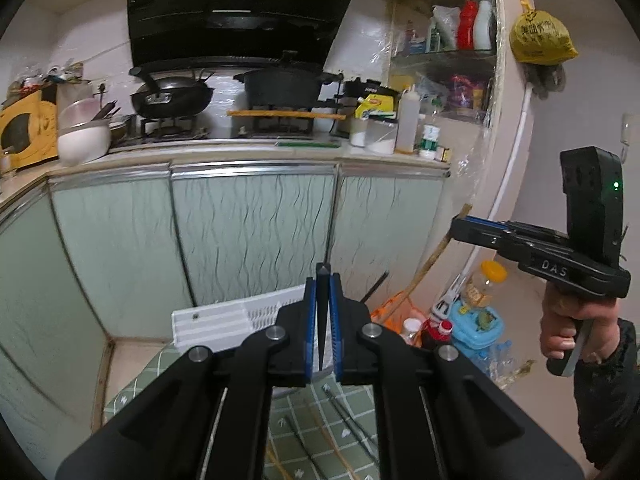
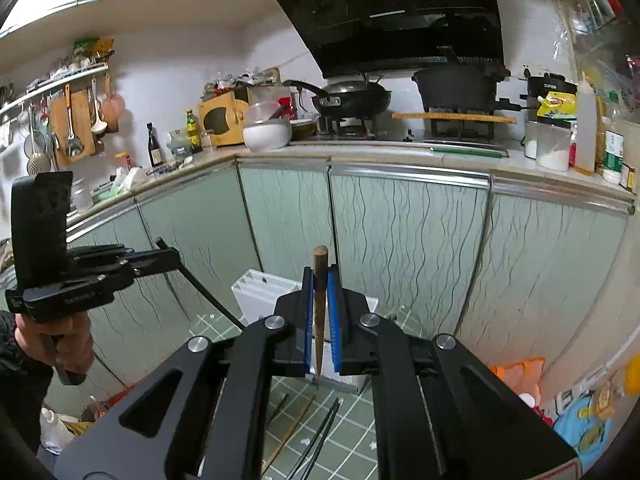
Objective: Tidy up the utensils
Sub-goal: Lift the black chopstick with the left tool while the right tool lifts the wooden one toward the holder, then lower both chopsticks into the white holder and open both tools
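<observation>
My left gripper (image 1: 322, 280) is shut on a black chopstick (image 1: 322, 312) that stands between the blue pads. My right gripper (image 2: 320, 276) is shut on a brown wooden chopstick (image 2: 319, 304), also upright between its pads. Both are held above a table with a green checked cloth (image 2: 352, 412). A white slotted utensil holder (image 1: 224, 320) stands at the table's far edge, just beyond the fingers; it also shows in the right wrist view (image 2: 260, 292). More chopsticks lie on the cloth, black ones (image 2: 320, 436) and a wooden one (image 2: 290, 432).
Green cabinet doors (image 1: 252, 224) and a counter with stove, wok (image 1: 172, 96) and pot (image 1: 284, 84) lie ahead. Bottles, a blue toy box (image 1: 476, 328) and bags sit on the floor at the right. The other gripper shows at the right in the left wrist view (image 1: 540, 248).
</observation>
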The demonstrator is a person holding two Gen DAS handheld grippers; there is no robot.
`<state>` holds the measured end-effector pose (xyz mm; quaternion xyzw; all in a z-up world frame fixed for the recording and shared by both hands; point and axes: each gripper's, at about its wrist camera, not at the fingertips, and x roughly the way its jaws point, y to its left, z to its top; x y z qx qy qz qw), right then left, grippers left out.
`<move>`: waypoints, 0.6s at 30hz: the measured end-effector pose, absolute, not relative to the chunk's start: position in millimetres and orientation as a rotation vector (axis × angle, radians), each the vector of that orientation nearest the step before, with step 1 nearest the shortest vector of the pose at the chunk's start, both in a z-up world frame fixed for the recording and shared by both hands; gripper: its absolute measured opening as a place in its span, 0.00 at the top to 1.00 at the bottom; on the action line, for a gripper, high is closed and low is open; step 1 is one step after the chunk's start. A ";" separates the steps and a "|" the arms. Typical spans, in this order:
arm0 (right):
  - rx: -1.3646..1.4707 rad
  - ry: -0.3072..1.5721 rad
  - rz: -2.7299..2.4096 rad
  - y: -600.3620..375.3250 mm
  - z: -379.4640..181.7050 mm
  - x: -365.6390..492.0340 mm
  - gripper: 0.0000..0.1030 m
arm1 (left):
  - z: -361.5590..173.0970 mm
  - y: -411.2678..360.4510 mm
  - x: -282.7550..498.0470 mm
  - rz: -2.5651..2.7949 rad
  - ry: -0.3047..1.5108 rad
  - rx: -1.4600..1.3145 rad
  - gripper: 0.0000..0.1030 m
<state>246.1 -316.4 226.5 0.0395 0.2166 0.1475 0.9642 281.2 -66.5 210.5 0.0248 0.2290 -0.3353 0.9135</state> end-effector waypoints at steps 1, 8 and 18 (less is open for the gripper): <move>0.081 0.433 0.302 -318.6 231.1 251.1 0.94 | 214.3 -69.0 285.9 -0.700 0.467 0.046 0.93; 0.083 0.428 0.307 -330.1 239.3 288.5 0.94 | 223.0 -87.8 322.7 -0.718 0.458 0.045 0.92; 0.088 0.474 0.322 -341.4 191.2 339.0 0.94 | 183.9 -101.0 374.4 -0.713 0.517 0.053 0.93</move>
